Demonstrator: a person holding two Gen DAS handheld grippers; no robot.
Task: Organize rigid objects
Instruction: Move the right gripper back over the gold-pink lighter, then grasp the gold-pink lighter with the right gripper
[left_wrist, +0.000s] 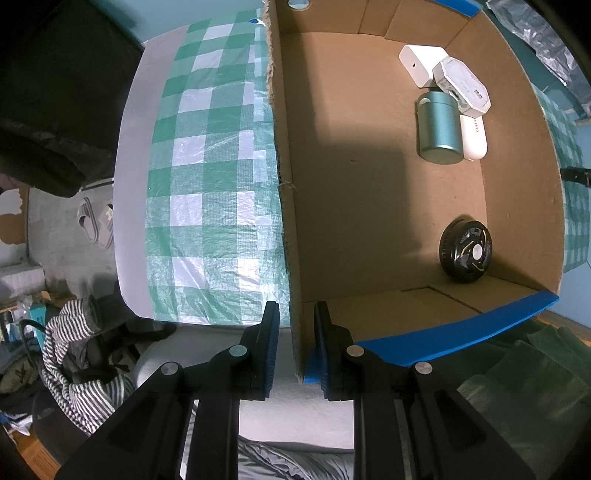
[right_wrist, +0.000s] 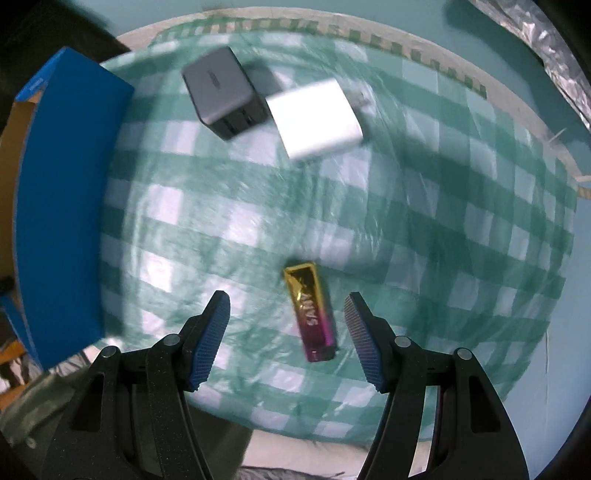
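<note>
Left gripper (left_wrist: 296, 345) pinched the cardboard box (left_wrist: 291, 236) wall; right gripper (right_wrist: 287, 341) stood spread over a gold-and-pink bar (right_wrist: 309, 311) (not touching).

Open right hand-held gripper (right_wrist: 287, 334) above gold-pink bar (right_wrist: 310, 312), checkered cloth (right_wrist: 443, 229)

Left gripper (left_wrist: 295, 347), lower centre of its frame: two matte black fingers (left_wrist: 266, 343) faced with ribbed blue pads, carried on black linkage arms with round silver pivot pins. Right gripper (right_wrist: 286, 339), lower centre: the same build, with speckled black plastic, slotted cut-outs and blue ridged pads (right_wrist: 210, 339).
</note>
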